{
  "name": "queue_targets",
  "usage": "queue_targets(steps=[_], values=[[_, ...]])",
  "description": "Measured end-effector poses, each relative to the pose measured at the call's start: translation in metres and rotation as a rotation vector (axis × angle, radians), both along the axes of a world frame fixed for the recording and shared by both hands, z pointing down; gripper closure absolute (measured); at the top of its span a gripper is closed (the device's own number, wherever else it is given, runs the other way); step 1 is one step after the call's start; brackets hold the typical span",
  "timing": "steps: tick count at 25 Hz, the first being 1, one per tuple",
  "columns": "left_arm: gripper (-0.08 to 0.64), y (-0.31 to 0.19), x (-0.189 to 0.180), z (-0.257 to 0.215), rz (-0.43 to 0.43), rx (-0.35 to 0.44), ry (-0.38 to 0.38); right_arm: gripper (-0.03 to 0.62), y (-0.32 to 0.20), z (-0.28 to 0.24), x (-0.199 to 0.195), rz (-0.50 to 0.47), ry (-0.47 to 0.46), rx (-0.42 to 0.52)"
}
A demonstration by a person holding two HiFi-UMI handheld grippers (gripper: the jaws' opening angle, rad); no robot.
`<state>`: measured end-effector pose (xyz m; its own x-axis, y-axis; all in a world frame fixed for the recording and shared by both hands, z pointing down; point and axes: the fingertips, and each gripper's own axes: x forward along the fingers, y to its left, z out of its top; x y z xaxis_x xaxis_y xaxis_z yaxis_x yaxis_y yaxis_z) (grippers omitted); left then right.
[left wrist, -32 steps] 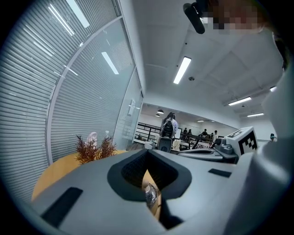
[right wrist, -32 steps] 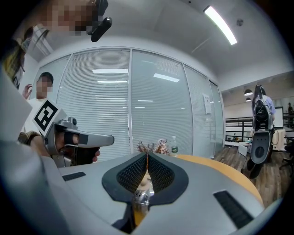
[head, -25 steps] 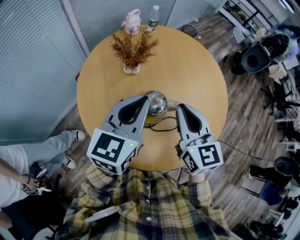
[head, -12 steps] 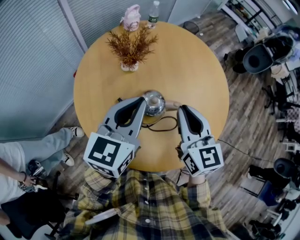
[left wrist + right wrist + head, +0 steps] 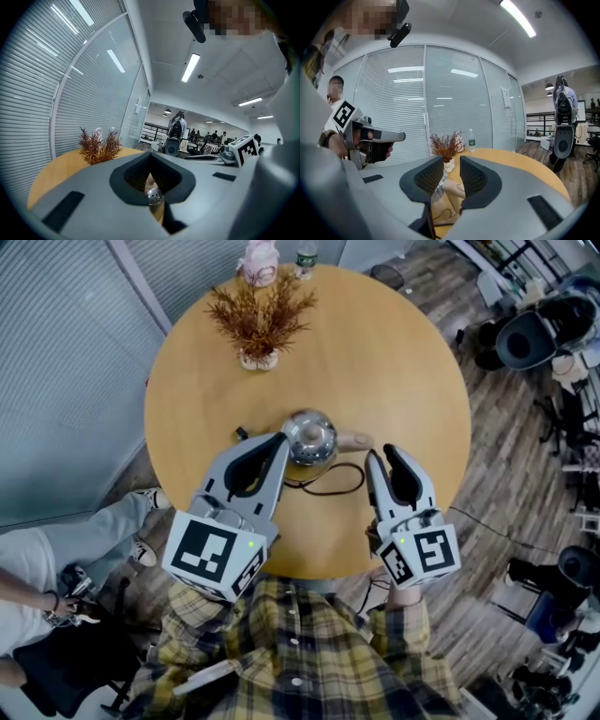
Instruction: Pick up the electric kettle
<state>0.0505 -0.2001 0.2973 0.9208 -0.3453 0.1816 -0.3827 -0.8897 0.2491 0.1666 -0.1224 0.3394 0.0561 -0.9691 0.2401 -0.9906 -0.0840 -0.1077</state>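
Observation:
The electric kettle [image 5: 309,435], shiny steel with a tan handle [image 5: 356,440] pointing right, stands near the middle of the round wooden table [image 5: 394,362]. Its black cord [image 5: 337,486] loops toward me. My left gripper [image 5: 279,442] is shut, its tip right against the kettle's left side; in the left gripper view only a sliver of the kettle [image 5: 153,197] shows through the jaws. My right gripper [image 5: 384,454] sits just right of the handle with its jaws opening and nothing between them. In the right gripper view the handle [image 5: 454,187] lies just beyond the tips.
A dried reddish plant in a small white vase [image 5: 260,320] stands behind the kettle. A water bottle [image 5: 306,257] and a pink object [image 5: 257,259] sit at the far rim. A seated person [image 5: 56,559] is left of the table, office chairs [image 5: 530,338] right.
The right gripper's jaws have gone from shut to spread apart, and it has drawn slightly right, away from the handle. The left gripper stays by the kettle's side.

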Motion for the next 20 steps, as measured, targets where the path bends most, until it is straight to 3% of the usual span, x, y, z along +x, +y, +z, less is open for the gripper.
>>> queue_targets(steps=[14,20], values=[[0.558,-0.007,0.007,0.042,-0.018,-0.026,-0.017,0.373,0.0,0.055,0.017,0.001,0.02,-0.052],[0.558,-0.015,0.005,0.062,-0.035,-0.045,-0.026,0.36,-0.001,0.084,0.024,0.023,0.008,-0.084]])
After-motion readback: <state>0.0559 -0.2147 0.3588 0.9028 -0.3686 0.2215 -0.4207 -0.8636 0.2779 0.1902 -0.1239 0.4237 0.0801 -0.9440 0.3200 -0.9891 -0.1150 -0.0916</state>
